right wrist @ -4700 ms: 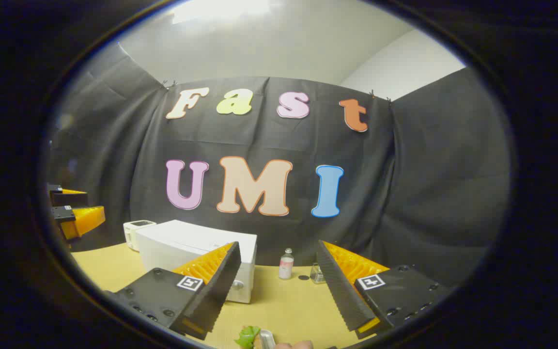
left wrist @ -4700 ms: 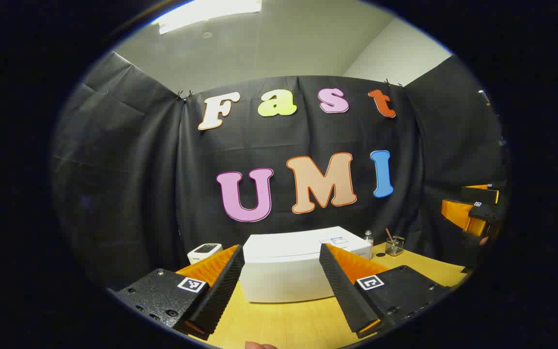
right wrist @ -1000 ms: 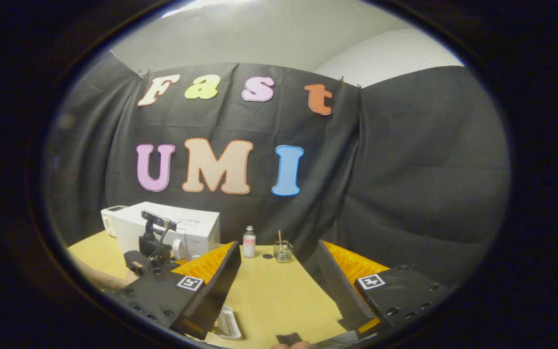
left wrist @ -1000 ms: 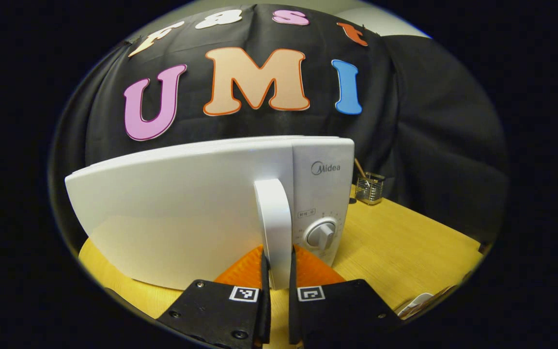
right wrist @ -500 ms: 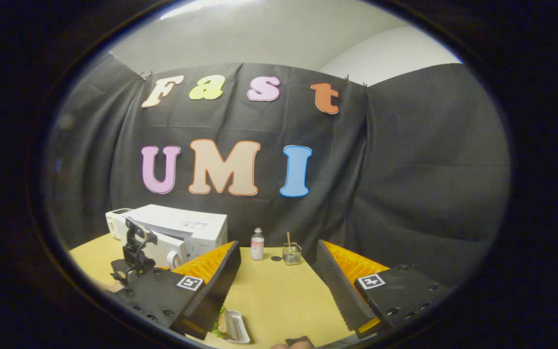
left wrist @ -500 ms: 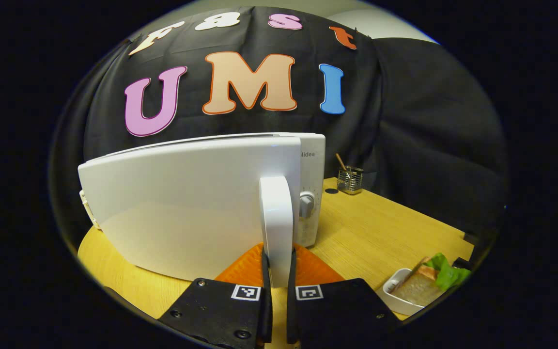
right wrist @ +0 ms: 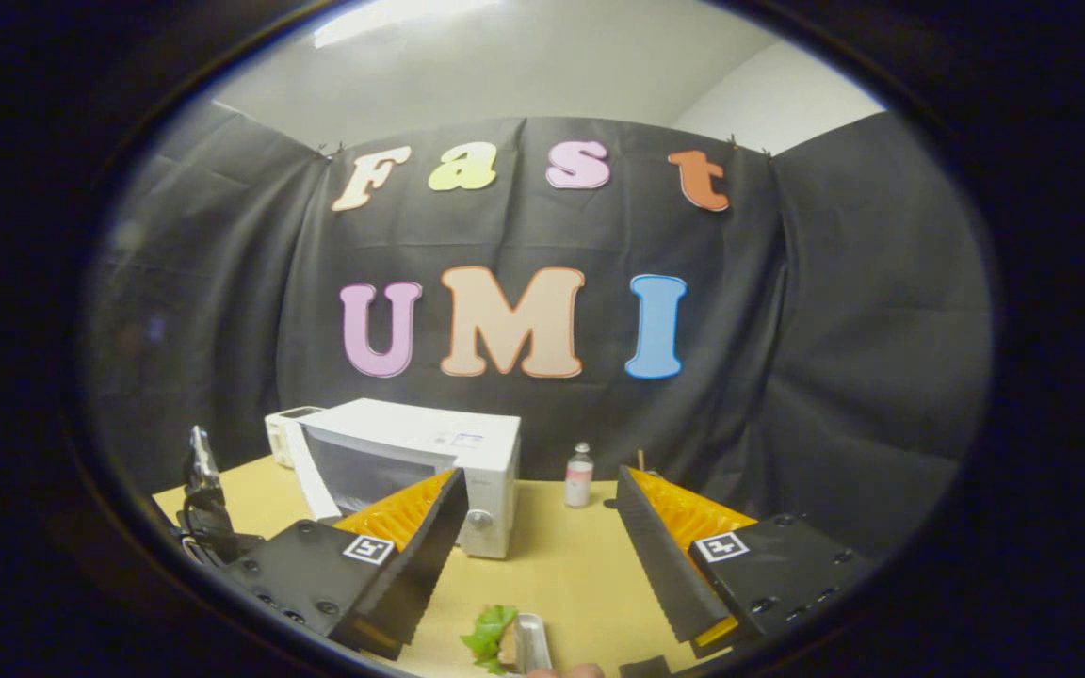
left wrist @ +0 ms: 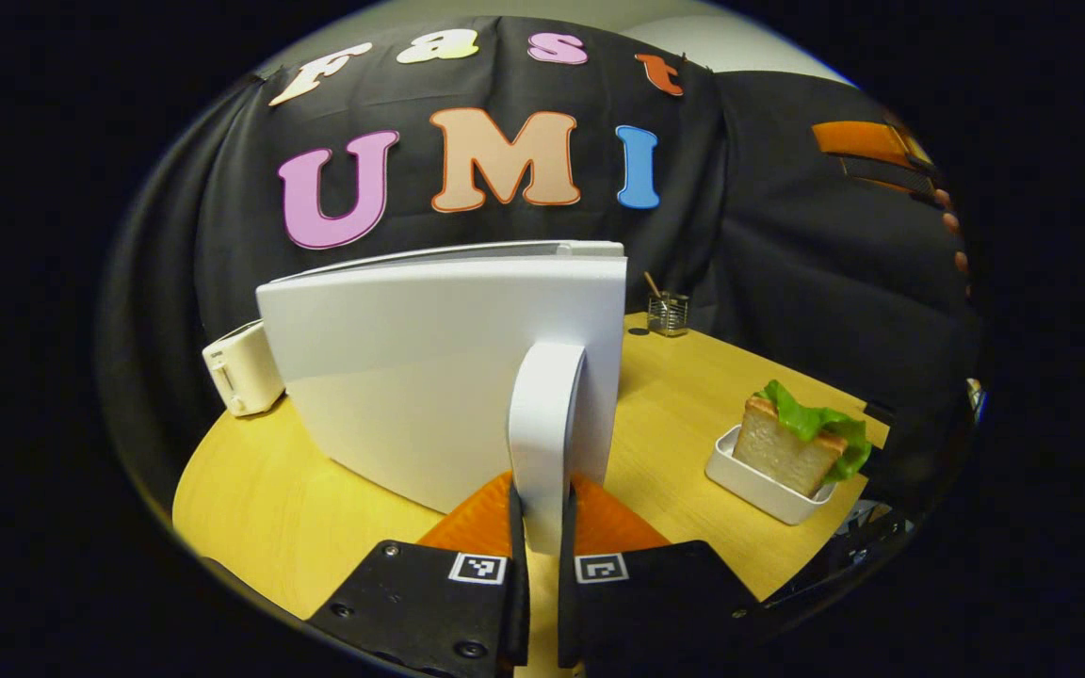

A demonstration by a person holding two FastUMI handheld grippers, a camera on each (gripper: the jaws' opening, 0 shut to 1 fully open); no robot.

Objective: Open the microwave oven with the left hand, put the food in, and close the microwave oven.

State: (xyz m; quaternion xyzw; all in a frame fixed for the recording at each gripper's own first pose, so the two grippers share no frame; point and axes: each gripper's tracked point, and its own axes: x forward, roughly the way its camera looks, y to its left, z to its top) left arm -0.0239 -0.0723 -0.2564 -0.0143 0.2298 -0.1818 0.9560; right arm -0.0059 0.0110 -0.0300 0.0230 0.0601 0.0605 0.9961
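Note:
The white microwave [right wrist: 453, 443] stands on the wooden table with its door [left wrist: 439, 367] swung wide open; the dark cavity [right wrist: 364, 471] shows in the right gripper view. My left gripper [left wrist: 541, 497] is shut on the door's white vertical handle [left wrist: 544, 414]. The food, a sandwich [left wrist: 792, 441] with green lettuce in a small white tray [left wrist: 754, 485], sits on the table right of the door. In the right gripper view the sandwich [right wrist: 491, 636] lies just below my right gripper [right wrist: 541, 478], which hangs open above the table with nothing between its fingers.
A white toaster-like box [left wrist: 241, 369] stands left of the microwave. A small bottle [right wrist: 579, 476] and a glass jar [left wrist: 668, 314] with a stick are at the back of the table [left wrist: 693, 386]. The open door juts out over the table's left half.
The left gripper, still clamped on the handle, has pulled the door further open. The sandwich has come more fully into the left gripper view. The right gripper stays open.

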